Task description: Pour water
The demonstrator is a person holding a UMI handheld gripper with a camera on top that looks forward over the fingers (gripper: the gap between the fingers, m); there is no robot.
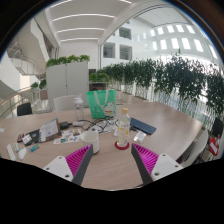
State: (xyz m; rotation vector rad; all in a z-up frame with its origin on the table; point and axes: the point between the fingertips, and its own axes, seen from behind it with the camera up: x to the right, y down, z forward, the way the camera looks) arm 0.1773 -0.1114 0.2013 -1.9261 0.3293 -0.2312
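Observation:
A clear bottle (121,130) stands upright on a small red coaster (121,145) on the wooden table (110,168), just ahead of my fingers and a little right of their middle. A white cup (93,139) stands to its left, near the left finger's tip. My gripper (112,154) is open and empty, its pink pads (77,158) spread wide over bare tabletop. Nothing is between the fingers.
A laptop (46,131) and small items lie at the left of the table. A dark flat object (143,125) lies at the right. A green and white stand (98,102) stands beyond the bottle. Plants line the windows at the back right.

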